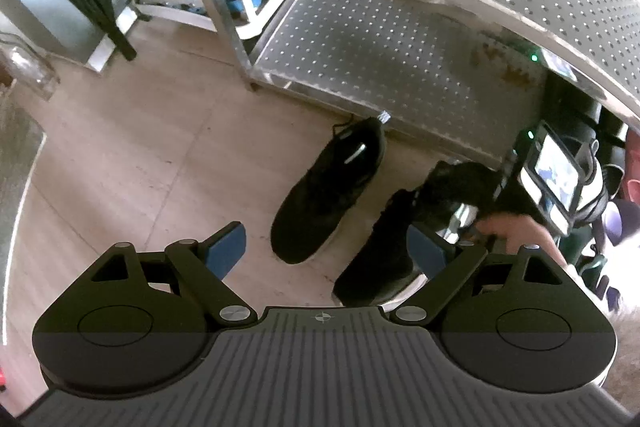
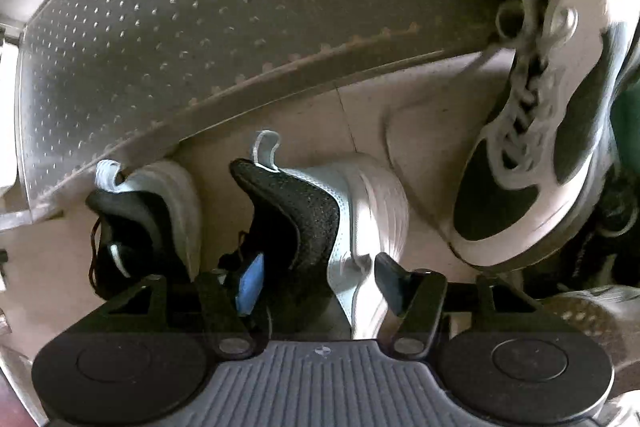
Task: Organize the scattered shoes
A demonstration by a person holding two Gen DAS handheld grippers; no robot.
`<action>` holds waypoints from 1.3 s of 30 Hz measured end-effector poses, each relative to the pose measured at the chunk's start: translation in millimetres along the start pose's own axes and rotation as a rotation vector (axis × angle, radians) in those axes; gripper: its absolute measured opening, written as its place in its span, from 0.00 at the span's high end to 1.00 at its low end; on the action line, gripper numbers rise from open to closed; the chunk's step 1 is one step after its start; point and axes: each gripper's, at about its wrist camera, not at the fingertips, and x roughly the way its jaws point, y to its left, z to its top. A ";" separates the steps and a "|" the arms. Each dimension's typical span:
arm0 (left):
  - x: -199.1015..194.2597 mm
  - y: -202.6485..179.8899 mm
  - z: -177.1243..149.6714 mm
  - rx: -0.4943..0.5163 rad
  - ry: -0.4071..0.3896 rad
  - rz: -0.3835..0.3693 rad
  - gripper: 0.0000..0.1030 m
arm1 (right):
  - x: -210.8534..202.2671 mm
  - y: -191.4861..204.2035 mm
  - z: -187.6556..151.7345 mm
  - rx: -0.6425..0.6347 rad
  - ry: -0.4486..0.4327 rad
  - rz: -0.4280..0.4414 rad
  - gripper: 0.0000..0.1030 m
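Two black sneakers lie side by side on the wooden floor just in front of the perforated metal shelf (image 1: 360, 39), heels toward the shelf edge and toes pointing away, which reads as a pair being lined up rather than left scattered. The left black sneaker (image 1: 324, 195) rests alone and untouched, while the right black sneaker (image 2: 296, 227), with its white sole and heel loop, sits between the right tongs (image 2: 316, 281). One blue pad is inside the collar opening and the other stands outside the white sole wall, a sensible way to take a soft shoe by its rim; whether the pads press on it just now I cannot tell from the blurred view. The left tongs (image 1: 324, 247) hang spread wide and empty above the floor near the pair, probably held clear so the other hand can work. A grey-and-black trainer (image 2: 548, 131) lies on the floor to the right, apart from the pair, apparently still to be sorted. A person's hand (image 1: 516, 231) grips the right tool's handle.
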 end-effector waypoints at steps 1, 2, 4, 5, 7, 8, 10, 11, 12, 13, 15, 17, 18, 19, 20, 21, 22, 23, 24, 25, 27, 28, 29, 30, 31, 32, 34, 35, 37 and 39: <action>-0.7 1.2 0.6 -0.005 -0.003 0.000 0.11 | -0.1 -3.2 -0.8 -0.007 0.003 0.007 0.46; -1.8 3.3 1.3 -0.015 -0.008 0.001 0.11 | -0.2 -6.4 -1.7 -0.014 0.006 0.014 0.47; -3.8 6.7 1.9 -0.027 -0.016 0.005 0.11 | 0.8 -16.8 -3.4 0.015 0.021 0.034 0.50; -5.0 9.2 2.2 -0.036 -0.020 0.008 0.11 | 1.6 -22.1 -4.2 0.040 0.021 0.051 0.50; -6.6 12.8 2.4 -0.049 -0.027 0.012 0.11 | -1.0 -30.6 -7.0 0.078 -0.006 0.098 0.48; -7.4 14.8 2.3 -0.057 -0.031 0.014 0.11 | -3.9 -33.9 -8.6 0.091 -0.022 0.121 0.49; -8.0 16.6 2.2 -0.063 -0.032 0.016 0.11 | -6.1 -34.7 -10.8 0.110 -0.053 0.194 0.59; -7.9 16.6 2.3 -0.063 -0.032 0.017 0.11 | -9.1 -32.8 -15.4 0.100 -0.087 0.323 0.65; -7.8 16.4 2.3 -0.062 -0.032 0.018 0.11 | -10.5 -28.8 -19.8 0.108 -0.109 0.390 0.96; -7.7 15.8 2.4 -0.060 -0.033 0.018 0.11 | -11.3 -24.0 -22.5 0.107 -0.134 0.390 0.98; -6.1 13.7 2.7 -0.054 -0.028 0.018 0.11 | -12.2 -14.1 -27.8 0.100 -0.178 0.381 0.92; -4.2 11.5 3.1 -0.046 -0.021 0.018 0.11 | -4.0 -2.6 -31.3 0.040 -0.152 0.277 0.71; -4.2 11.0 3.3 -0.045 -0.020 0.013 0.11 | -0.6 2.1 -32.8 0.014 -0.139 0.234 0.60; -4.3 10.6 3.3 -0.044 -0.020 0.010 0.11 | -0.6 0.4 -32.8 0.011 -0.125 0.242 0.60; -4.5 10.6 3.2 -0.044 -0.021 0.010 0.11 | -0.4 -1.3 -32.6 0.008 -0.110 0.252 0.59; -5.0 10.9 3.1 -0.044 -0.024 0.011 0.11 | 1.2 -3.6 -30.5 0.010 -0.091 0.269 0.56; -5.3 11.5 2.8 -0.047 -0.025 0.014 0.11 | 2.1 -5.8 -28.8 0.014 -0.080 0.279 0.51; -5.7 12.6 2.7 -0.051 -0.027 0.015 0.11 | 0.9 -8.5 -27.0 0.020 -0.074 0.291 0.48; -5.9 13.7 2.6 -0.055 -0.029 0.017 0.11 | -0.4 -10.8 -25.6 0.021 -0.066 0.303 0.39; -5.9 14.9 2.9 -0.059 -0.030 0.018 0.11 | -2.7 -10.6 -26.6 0.001 -0.052 0.311 0.32; -6.5 18.6 3.8 -0.075 -0.035 0.026 0.11 | -8.4 -10.6 -33.1 -0.082 -0.026 0.348 0.28; -6.7 19.4 4.2 -0.077 -0.037 0.027 0.11 | -12.6 -9.9 -40.3 -0.163 -0.023 0.358 0.21; -7.0 19.8 4.4 -0.079 -0.038 0.028 0.11 | -16.1 -8.5 -47.7 -0.246 -0.022 0.361 0.17; -7.5 20.0 4.6 -0.082 -0.041 0.028 0.11 | -15.6 -3.4 -55.6 -0.336 -0.035 0.337 0.14; -7.8 19.8 4.3 -0.082 -0.042 0.026 0.11 | -14.3 2.7 -64.4 -0.434 -0.049 0.307 0.14; -7.9 19.5 3.7 -0.081 -0.042 0.025 0.11 | -8.1 14.9 -77.1 -0.569 -0.067 0.256 0.14; -7.9 19.2 2.3 -0.078 -0.041 0.024 0.11 | 12.4 32.0 -90.3 -0.674 -0.051 0.187 0.14; -7.8 19.5 1.6 -0.078 -0.039 0.023 0.11 | 22.2 39.7 -96.0 -0.715 -0.045 0.155 0.16; -7.5 20.3 1.9 -0.082 -0.037 0.024 0.11 | 37.4 46.1 -97.3 -0.682 -0.050 0.120 0.22; -7.3 21.0 2.6 -0.086 -0.037 0.024 0.11 | 42.6 50.9 -98.0 -0.636 -0.089 0.129 0.25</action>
